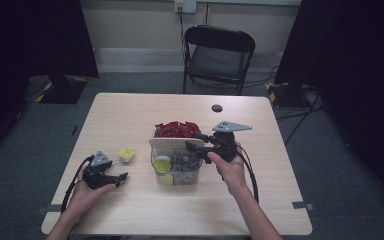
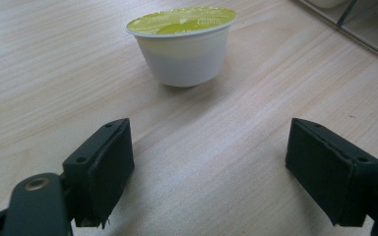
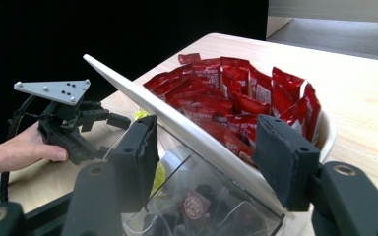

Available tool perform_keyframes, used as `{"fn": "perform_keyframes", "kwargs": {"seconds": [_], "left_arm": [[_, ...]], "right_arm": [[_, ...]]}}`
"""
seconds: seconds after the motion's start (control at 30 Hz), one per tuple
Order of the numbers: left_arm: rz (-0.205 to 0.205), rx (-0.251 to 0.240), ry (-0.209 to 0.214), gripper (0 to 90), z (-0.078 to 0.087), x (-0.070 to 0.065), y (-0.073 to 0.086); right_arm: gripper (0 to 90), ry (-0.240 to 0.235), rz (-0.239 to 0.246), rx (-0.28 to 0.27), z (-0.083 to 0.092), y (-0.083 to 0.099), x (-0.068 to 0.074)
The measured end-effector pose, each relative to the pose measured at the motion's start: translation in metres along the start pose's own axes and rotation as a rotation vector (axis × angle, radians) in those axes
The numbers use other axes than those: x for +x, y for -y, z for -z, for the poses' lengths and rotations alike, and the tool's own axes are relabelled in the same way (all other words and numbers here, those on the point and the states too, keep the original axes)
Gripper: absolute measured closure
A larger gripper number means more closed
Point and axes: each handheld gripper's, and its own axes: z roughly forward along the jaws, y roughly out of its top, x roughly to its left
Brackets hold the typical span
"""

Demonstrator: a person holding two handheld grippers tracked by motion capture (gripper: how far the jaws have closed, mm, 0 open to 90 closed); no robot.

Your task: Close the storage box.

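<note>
Holding red sachets [image 3: 236,98]: white bowl [image 3: 325,132]; pods: clear bin [image 1: 177,172].

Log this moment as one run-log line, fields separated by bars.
left gripper: open, facing green-lidded capsule | right gripper: open, fingers astride raised lid of clear box | red sachets behind

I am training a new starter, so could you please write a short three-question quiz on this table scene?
1. What stands ahead of the left tongs?
2. True or false: the clear container's lid lies flat and shut.
3. The packets behind the lid are: A green, B red, C blue.

Key:
1. A white capsule with a green foil top.
2. False; it is tilted up, between the right tongs' jaws.
3. B.
</note>
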Motion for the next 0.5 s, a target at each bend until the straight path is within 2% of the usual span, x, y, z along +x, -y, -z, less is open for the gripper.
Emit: {"fn": "perform_keyframes", "kwargs": {"seconds": [0.13,0.5], "left_arm": [[0.000,0.001,0.002,17.8,0.0000,0.0001,0.0000],[-0.002,0.001,0.003,17.5,-0.0002,0.0005,-0.0001]], "right_arm": [[40.6,-0.004,0.013,0.013,0.0021,0.0021,0.0021],[34.8,0.001,0.000,0.021,0.0060,0.0090,0.0036]]}}
